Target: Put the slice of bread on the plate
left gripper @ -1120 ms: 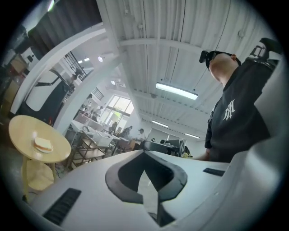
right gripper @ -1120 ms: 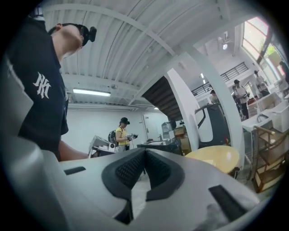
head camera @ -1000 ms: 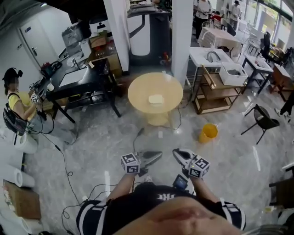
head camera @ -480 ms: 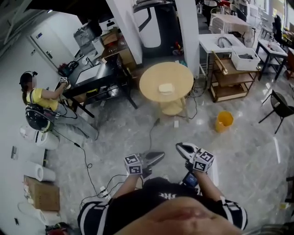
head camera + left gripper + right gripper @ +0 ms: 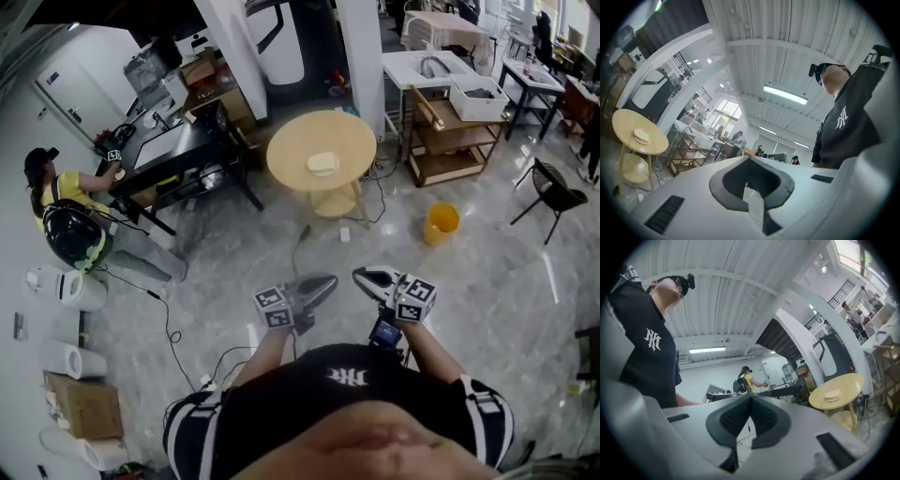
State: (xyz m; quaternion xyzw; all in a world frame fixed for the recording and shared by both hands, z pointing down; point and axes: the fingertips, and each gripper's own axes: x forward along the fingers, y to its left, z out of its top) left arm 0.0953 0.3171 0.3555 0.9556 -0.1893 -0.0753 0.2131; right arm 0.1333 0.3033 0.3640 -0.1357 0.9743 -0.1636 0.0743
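Holds left tongs point(image 5: 324, 281) and right tongs point(image 5: 364, 276) closed, empty, side by side. Shows bread slice point(image 5: 322, 163) on round desk point(image 5: 281, 161), well apart.

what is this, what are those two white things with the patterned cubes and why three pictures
No robot: a person holds a gripper in each hand, the left gripper and the right gripper; the marker cubes are part of them. One picture comes from a camera on the person's head, looking down. The other two come from cameras riding on each gripper, looking along its jaws. Both pairs of jaws are shut, holding nothing. Ahead stands a round table with a slice of bread on it; any plate under it is too small to tell. A yellow bucket sits on the floor.
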